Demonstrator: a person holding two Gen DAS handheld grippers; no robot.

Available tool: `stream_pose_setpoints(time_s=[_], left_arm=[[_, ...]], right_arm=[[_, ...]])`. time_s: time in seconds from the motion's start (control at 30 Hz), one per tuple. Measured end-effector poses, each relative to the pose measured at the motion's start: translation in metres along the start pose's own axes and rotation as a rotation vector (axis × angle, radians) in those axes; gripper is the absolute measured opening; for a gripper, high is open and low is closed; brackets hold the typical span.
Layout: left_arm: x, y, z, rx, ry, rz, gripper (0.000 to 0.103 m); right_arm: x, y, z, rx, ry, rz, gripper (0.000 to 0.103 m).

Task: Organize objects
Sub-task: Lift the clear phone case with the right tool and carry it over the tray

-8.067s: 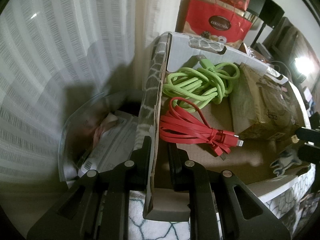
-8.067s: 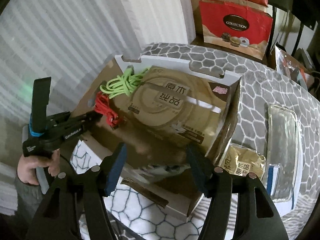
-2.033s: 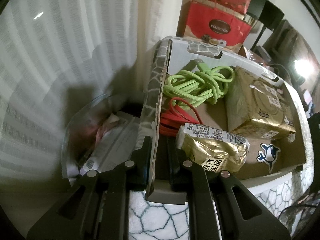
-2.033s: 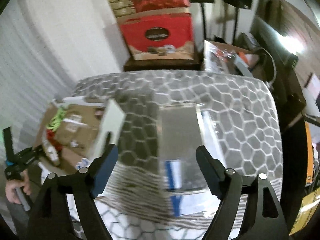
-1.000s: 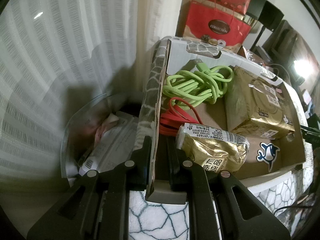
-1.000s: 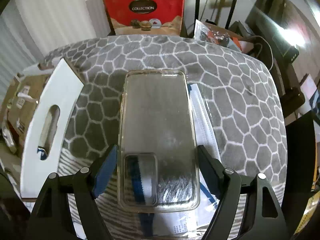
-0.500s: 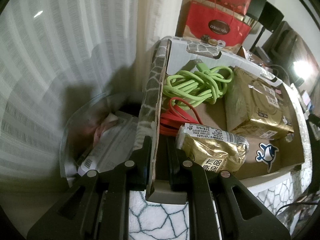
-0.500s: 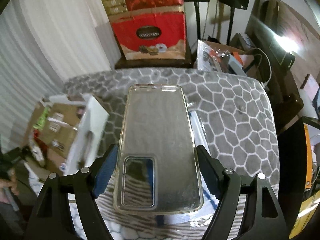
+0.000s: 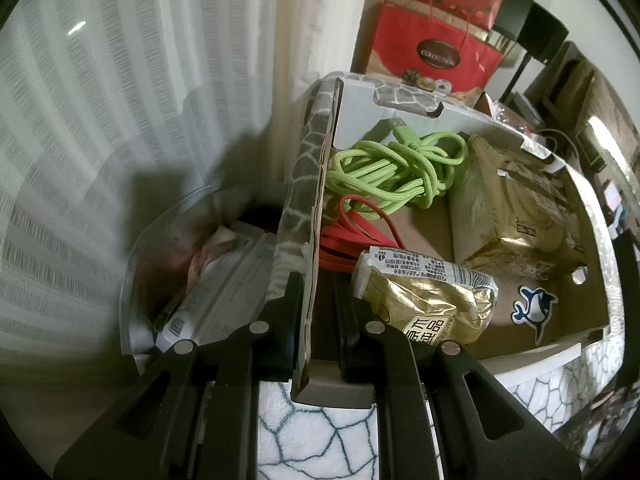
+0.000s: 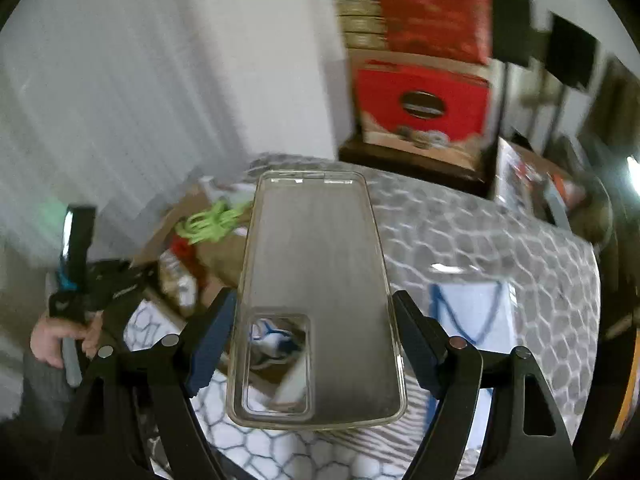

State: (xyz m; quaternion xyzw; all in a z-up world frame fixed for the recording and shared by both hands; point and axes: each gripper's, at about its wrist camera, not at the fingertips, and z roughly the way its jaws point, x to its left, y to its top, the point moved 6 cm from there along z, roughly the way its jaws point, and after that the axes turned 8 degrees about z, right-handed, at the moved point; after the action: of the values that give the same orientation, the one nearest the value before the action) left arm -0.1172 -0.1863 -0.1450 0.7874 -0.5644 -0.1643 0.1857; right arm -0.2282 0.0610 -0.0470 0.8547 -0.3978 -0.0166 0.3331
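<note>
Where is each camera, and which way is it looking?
Left wrist: sits on the left gripper, looking down into the box whose wall it pinches; only its black fingers show.
Right wrist: sits on the right gripper, looking down over the table past the clear phone case it holds; a hand shows at left.
Shared: the box, green cable, red bag.

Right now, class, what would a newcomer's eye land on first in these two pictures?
The clear phone case, clamped across the right gripper, fills the right wrist view. In the cardboard box, the green cable coils at the far end, above the red cable.
</note>
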Motion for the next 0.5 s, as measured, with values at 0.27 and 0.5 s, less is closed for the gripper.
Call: stream_pose_setpoints(time_s=[0.27, 0.5], left_arm=[[0.000, 0.000, 0.000, 0.001, 0.000, 0.000, 0.012], [0.001, 0.001, 0.000, 0.000, -0.001, -0.001, 0.012]], right_arm=[[0.051, -0.010, 0.029, 0.055, 0.089, -0.155, 0.080], [0.078, -0.016, 0.049, 0.073, 0.118, -0.297, 0.080]])
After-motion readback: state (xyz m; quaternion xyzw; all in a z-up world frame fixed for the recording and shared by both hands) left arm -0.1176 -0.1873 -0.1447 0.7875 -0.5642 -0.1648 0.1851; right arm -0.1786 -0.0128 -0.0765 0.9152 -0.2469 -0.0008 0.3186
